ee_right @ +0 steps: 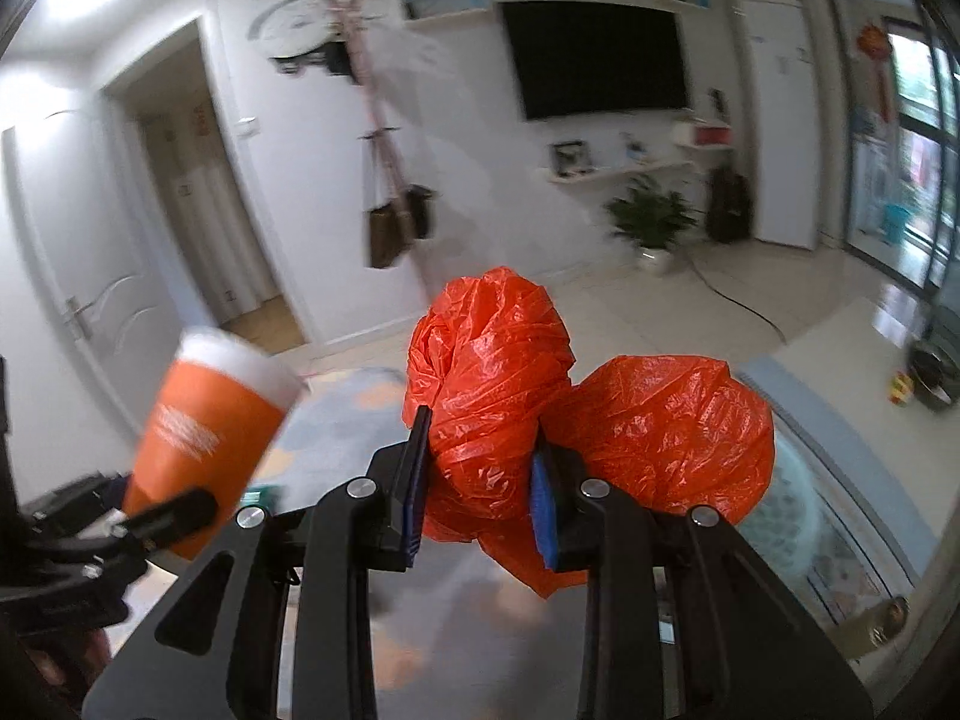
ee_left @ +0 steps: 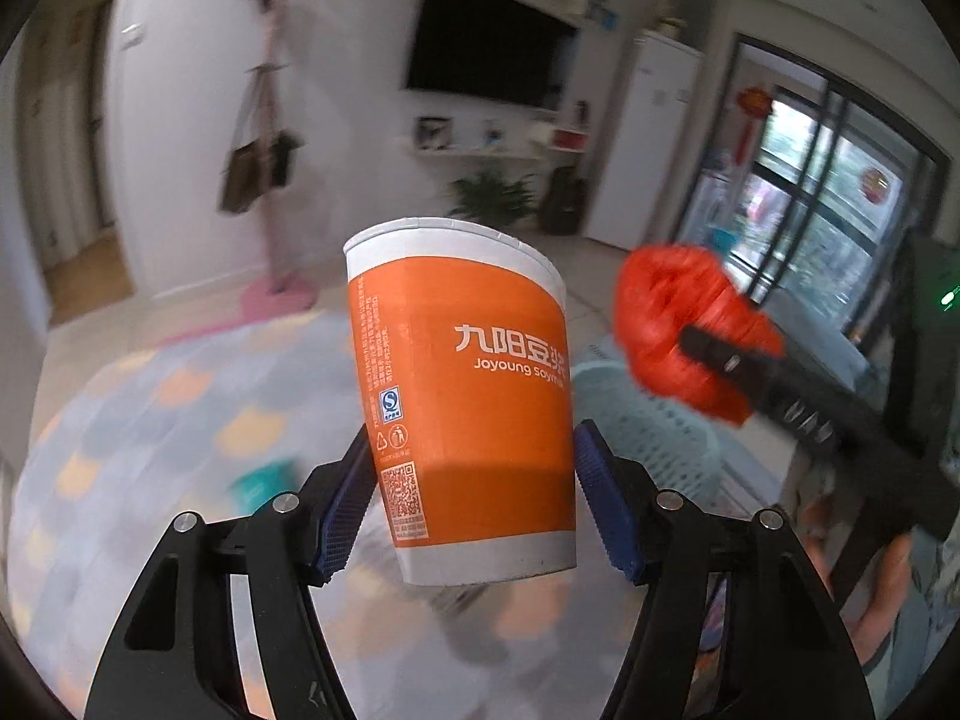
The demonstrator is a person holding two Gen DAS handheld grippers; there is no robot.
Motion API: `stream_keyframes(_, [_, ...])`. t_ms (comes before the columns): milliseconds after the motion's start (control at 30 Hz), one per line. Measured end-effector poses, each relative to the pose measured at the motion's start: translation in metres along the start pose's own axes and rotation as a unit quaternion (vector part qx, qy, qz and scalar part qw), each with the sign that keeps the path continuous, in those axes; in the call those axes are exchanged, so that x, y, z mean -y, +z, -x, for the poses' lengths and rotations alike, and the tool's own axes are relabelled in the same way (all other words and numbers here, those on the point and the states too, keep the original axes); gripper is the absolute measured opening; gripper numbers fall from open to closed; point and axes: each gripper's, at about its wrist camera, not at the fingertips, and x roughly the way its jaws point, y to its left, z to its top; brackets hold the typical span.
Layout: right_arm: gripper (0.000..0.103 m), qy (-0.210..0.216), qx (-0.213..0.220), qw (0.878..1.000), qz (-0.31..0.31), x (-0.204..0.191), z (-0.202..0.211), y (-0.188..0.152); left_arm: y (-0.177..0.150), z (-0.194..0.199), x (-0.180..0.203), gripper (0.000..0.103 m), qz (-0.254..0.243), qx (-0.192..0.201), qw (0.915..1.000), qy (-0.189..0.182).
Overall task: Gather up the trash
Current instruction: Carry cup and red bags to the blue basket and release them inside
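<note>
My left gripper is shut on an orange and white paper cup, held upright in the air above the table. The cup also shows in the right wrist view at the left, blurred. My right gripper is shut on a crumpled red plastic bag, whose second bulge hangs to the right of the fingers. In the left wrist view the red bag and the right gripper's black body appear at the right, close to the cup.
A light blue perforated basket stands below the bag, also at the right in the right wrist view. A pastel patterned rug covers the floor beyond a shiny table surface. A TV, plant and coat rack stand far off.
</note>
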Motion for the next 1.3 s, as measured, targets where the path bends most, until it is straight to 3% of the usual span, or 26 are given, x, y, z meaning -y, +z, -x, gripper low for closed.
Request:
stream_keyframes(133, [0.026,-0.044,-0.038,0.997,-0.052,0.05,-0.019,-0.005,0.014,-0.041,0.038,0.063,-0.012,-0.017,0.9988,-0.044])
stream_keyframes(367, [0.026,-0.092,-0.115,0.98,-0.135,0.122,-0.065,-0.029,0.026,-0.135,0.082,0.063,-0.014,-0.088,0.9903,-0.107])
stream_keyframes(567, [0.031,-0.1,-0.137,0.971,-0.169,0.152,-0.087,-0.047,0.021,-0.18,0.093,0.065,-0.021,-0.12,0.9859,-0.115])
stream_keyframes(633, [0.043,-0.102,-0.138,0.969,-0.176,0.159,-0.087,-0.05,0.02,-0.185,0.096,0.069,-0.019,-0.124,0.9849,-0.119])
stream_keyframes(967, [0.046,-0.098,-0.116,0.976,-0.156,0.15,-0.07,-0.042,0.016,-0.146,0.076,0.072,-0.01,-0.095,0.9874,-0.126])
stream_keyframes(1200, [0.046,-0.065,-0.09,0.988,-0.111,0.094,-0.042,-0.028,0.017,-0.096,0.049,0.072,0.012,-0.053,0.9915,-0.118])
stream_keyframes(1300, [0.053,-0.04,-0.08,0.993,-0.081,0.062,-0.029,-0.023,0.016,-0.068,0.026,0.072,0.024,-0.029,0.9944,-0.098])
